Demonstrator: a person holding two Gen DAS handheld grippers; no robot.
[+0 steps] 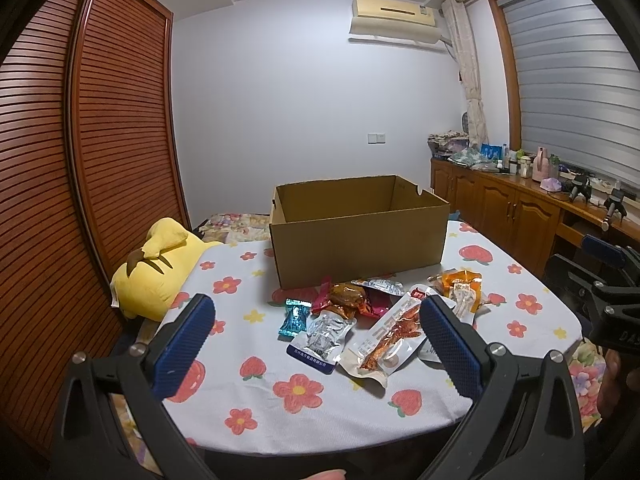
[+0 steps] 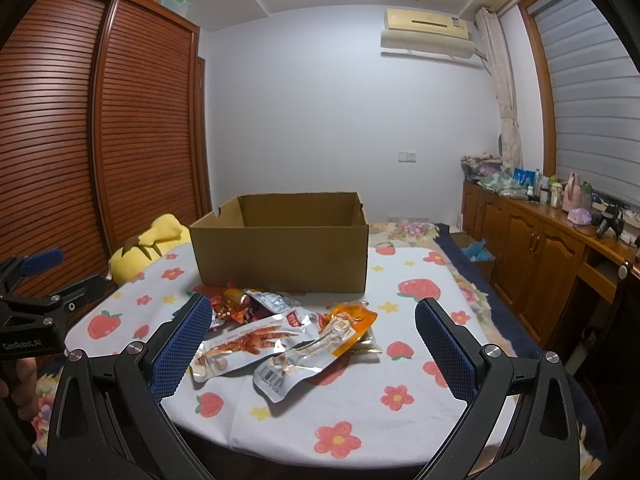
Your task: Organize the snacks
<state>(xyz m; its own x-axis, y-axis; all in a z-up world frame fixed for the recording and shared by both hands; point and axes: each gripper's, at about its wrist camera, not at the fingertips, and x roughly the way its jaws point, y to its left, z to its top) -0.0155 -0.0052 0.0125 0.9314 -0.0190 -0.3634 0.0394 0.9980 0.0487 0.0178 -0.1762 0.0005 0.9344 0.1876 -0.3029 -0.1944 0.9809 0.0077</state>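
cardboard box (image 1: pixel 358 248) behind snack packets (image 1: pixel 384 340) (plush toy (image 1: pixel 160 268) beside)

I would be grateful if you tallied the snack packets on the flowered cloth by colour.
Teal packet: 1
Orange packet: 1
Brown packet: 1
Magenta packet: 1
White-and-red packet: 1
Silver packets: 3
Total: 8 visible; the pile overlaps, so more may be hidden.

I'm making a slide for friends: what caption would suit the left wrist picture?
Open left gripper hovers before scattered snack packets by an open cardboard box on a flowered tablecloth.
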